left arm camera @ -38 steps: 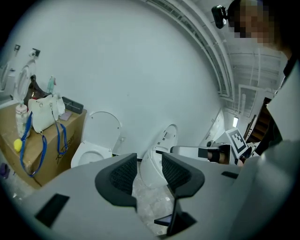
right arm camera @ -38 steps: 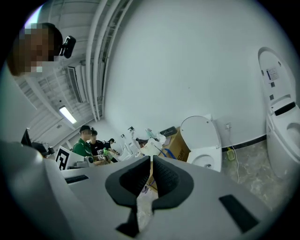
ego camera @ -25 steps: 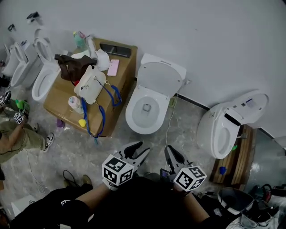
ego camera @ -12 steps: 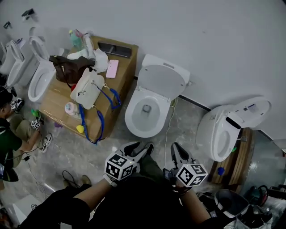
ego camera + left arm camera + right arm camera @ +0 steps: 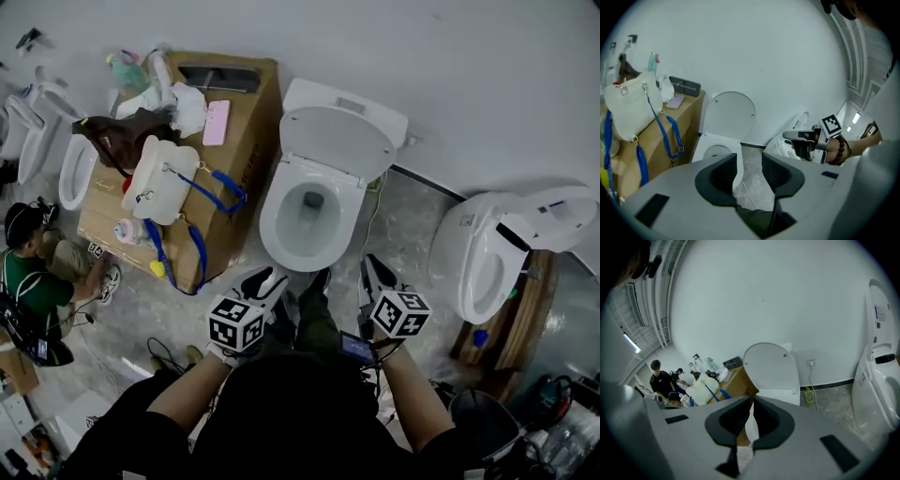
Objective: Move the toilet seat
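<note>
A white toilet (image 5: 281, 230) stands against the wall in the head view, its lid (image 5: 339, 141) raised and the bowl showing. My left gripper (image 5: 265, 277) hovers just short of the bowl's front rim, jaws apart with nothing between them. My right gripper (image 5: 372, 264) is at the bowl's front right, jaws shut and empty. The left gripper view looks past the left gripper (image 5: 750, 157) to the raised lid (image 5: 732, 112) and the right gripper (image 5: 797, 136). Beyond the right gripper (image 5: 751, 400), the right gripper view shows the same lid (image 5: 771, 365).
A cardboard box (image 5: 246, 122) left of the toilet carries a white bag (image 5: 157, 183), a pink phone (image 5: 217, 122) and bottles. A second toilet (image 5: 487, 267) stands at the right beside a wooden pallet (image 5: 530, 323). A person (image 5: 33, 277) crouches at the far left near more toilets (image 5: 73, 169).
Both grippers have come forward and down toward the toilet's front rim, and the toilet now sits closer in the head view. Neither gripper's jaws have changed.
</note>
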`<action>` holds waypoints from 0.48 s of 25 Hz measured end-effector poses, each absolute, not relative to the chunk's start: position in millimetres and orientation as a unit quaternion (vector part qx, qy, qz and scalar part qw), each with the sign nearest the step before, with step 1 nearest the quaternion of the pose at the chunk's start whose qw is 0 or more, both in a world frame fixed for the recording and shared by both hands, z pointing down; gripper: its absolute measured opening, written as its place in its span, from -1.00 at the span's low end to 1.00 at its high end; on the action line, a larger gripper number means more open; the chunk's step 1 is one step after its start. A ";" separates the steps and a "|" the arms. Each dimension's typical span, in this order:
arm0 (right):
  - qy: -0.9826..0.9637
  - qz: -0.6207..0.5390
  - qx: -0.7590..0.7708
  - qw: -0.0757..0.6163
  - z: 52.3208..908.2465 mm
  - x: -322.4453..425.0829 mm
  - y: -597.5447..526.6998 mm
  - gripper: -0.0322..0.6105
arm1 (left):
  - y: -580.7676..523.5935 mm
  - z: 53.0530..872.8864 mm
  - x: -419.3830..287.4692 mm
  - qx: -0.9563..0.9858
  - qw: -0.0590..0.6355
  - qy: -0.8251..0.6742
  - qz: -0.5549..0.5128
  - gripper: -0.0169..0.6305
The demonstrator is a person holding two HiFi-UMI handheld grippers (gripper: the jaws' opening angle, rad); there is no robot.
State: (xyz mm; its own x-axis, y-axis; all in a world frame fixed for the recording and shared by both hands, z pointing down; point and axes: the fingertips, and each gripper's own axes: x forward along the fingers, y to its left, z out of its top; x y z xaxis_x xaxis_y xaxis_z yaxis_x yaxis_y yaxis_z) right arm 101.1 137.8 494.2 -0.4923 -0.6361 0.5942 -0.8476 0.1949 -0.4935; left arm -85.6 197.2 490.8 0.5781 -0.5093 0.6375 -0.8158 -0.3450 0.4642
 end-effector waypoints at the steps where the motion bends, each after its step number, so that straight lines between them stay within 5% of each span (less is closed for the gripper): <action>1: -0.759 0.415 0.484 0.134 507.4 104.0 127.9 -0.77 | 188.6 498.7 -82.8 0.790 0.406 -0.415 0.195 -0.41; 6: -0.731 0.467 0.480 0.128 561.9 109.0 89.1 -0.77 | 137.9 534.3 -94.3 0.753 0.413 -0.477 0.186 -0.41; 9: -0.715 0.486 0.486 0.129 586.9 115.7 67.1 -0.24 | 107.6 556.2 -104.1 0.736 0.398 -0.515 0.186 -0.36; 12: -0.707 0.499 0.479 0.147 612.7 118.8 57.7 -0.15 | 94.2 588.4 -108.0 0.717 0.430 -0.512 0.196 -0.27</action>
